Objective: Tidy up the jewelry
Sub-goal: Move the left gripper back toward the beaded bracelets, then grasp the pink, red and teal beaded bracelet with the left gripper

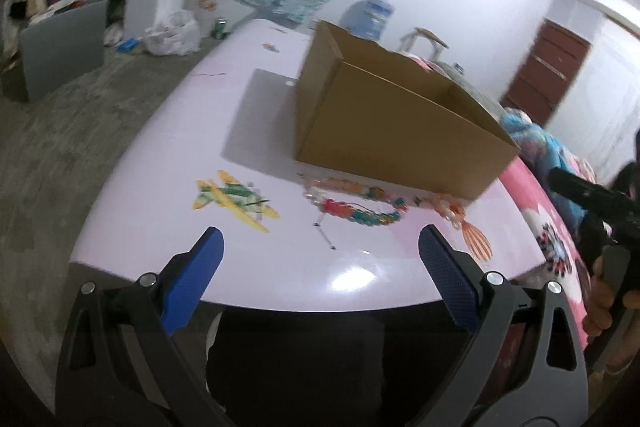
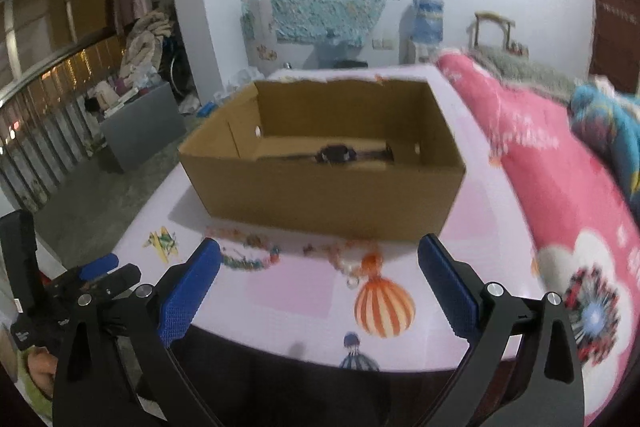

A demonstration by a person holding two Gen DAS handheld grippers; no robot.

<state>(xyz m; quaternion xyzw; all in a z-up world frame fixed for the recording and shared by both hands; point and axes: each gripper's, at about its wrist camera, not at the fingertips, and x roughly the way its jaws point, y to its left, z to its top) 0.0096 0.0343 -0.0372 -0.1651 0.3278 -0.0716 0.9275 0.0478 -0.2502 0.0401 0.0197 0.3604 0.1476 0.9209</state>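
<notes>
Progress: judging early stage; most jewelry is lying outside the cardboard box (image 2: 320,195), nothing is being carried.
Done: one dark piece (image 2: 336,153), possibly a watch or bracelet, is sitting on the box floor near the far wall; too blurred to identify.
Left: the multicolour bead strand (image 1: 360,205), the pale orange bead strand (image 2: 352,259) and the yellow-green piece (image 1: 232,199) are all waiting on the table (image 1: 160,155).
Location: the bead strands are lying just beside the box's near wall; the yellow-green piece is resting apart, to their left.
Look: the beads are showing red, teal and orange, loosely looped, a thin pin trailing toward the table edge; motion blur is hiding detail.
Left gripper (image 1: 320,251): jaws are standing wide apart, empty, hovering over the near table edge.
Right gripper (image 2: 320,263): jaws are spread, empty, facing the orange strand.
</notes>
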